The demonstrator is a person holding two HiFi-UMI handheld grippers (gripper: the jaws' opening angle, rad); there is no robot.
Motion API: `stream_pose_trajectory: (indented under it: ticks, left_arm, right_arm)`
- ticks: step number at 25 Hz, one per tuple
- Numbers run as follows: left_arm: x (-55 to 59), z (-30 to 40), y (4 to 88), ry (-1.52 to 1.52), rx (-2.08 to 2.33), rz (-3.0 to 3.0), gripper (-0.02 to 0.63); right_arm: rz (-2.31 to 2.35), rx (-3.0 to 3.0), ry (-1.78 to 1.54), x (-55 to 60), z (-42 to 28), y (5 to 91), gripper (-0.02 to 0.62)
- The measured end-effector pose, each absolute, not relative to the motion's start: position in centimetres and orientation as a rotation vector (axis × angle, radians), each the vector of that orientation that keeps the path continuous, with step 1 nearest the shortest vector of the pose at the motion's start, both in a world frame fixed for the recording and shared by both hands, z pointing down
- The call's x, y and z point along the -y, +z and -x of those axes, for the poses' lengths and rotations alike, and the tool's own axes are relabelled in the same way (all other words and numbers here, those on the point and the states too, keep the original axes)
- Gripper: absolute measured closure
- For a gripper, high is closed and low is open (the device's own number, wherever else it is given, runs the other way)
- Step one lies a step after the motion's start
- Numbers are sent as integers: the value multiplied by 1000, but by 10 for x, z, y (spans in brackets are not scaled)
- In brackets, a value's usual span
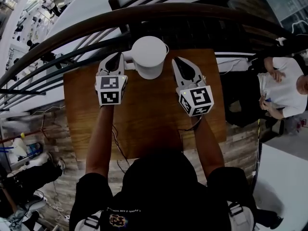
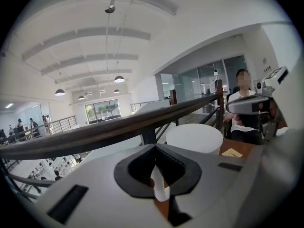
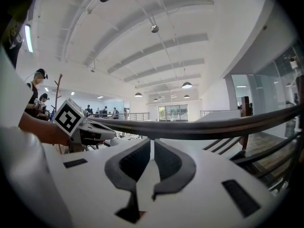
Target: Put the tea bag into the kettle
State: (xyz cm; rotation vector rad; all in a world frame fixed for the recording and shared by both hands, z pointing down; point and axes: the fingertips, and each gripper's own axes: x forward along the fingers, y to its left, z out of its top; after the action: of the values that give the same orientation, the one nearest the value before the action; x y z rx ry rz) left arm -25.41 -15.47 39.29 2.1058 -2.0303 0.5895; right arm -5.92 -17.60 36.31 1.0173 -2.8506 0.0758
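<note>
Nearest, the person's two forearms reach out over the wooden desk, each hand holding a gripper with its marker cube on top.

The left claw is closed. In the left gripper view its two dark pads meet at the tips, with nothing pinched between them. Only the desk and a white wall of the kettle show through the gap lower down. It hangs above the desk, just left of the kettle, and points far and slightly down.

The right claw is closed too. In the right gripper view its tips come together and grip nothing. It sits just right of the kettle and points far, almost level. From above, neither claw can be seen touching the kettle.

Between the two claws, at the far edge of the desk, the white kettle stands upright with its long axis vertical and its round top facing the head camera. I cannot tell which way its spout faces.

The tea bag shows only in the left gripper view. It is a small yellowish packet lying flat on the desk to the right of the kettle, apart from it and held by nothing. It is too small to tell its long axis.

Farther off, a dark curved railing runs past the desk's far edge. A seated person is off to the right.
</note>
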Motion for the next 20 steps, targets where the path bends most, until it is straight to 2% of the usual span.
stream_pose_trajectory:
  ticks: [14, 17, 20]
  left_arm:
    - [163, 255, 403, 570, 2010, -2101, 603]
    - [159, 256, 398, 522, 2006, -2087, 603]
    - [159, 257, 397, 506, 2018, -2089, 603]
  right_arm:
    - [-941, 2864, 126, 180, 69, 375, 574]
    - [-901, 2904, 158, 175, 72, 367, 498]
    - [-896, 2905, 165, 176, 74, 364, 491]
